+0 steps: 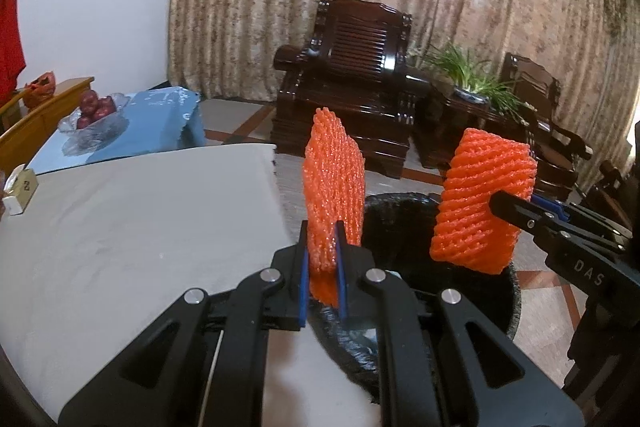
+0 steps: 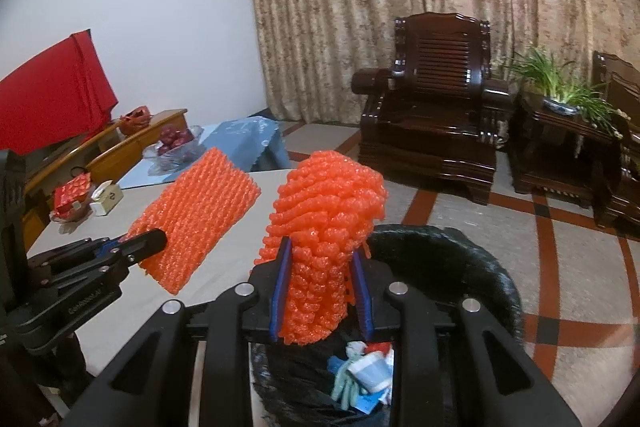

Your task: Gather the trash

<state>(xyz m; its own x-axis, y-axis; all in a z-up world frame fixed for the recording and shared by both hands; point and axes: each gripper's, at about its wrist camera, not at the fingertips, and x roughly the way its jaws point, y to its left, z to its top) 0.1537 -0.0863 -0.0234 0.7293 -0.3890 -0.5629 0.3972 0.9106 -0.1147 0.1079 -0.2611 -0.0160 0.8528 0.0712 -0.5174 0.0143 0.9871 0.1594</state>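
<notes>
Kid: While both grippers hang by the bin, what is in them?

Helper: Each one has an orange foam net. The left gripper (image 1: 322,267) is squeezed nearly closed on a flat foam net (image 1: 332,187), right at the edge of the white table (image 1: 140,227). The right gripper (image 2: 320,291) is pinching a puffy foam net (image 2: 324,247), with its jaws a bit apart.

Kid: Where is the bin?

Helper: The black trash bin (image 2: 460,251) sits just beside the table corner, under the right net. Some paper scraps (image 2: 364,371) lie inside, maybe wrappers; they are hard to see.
</notes>
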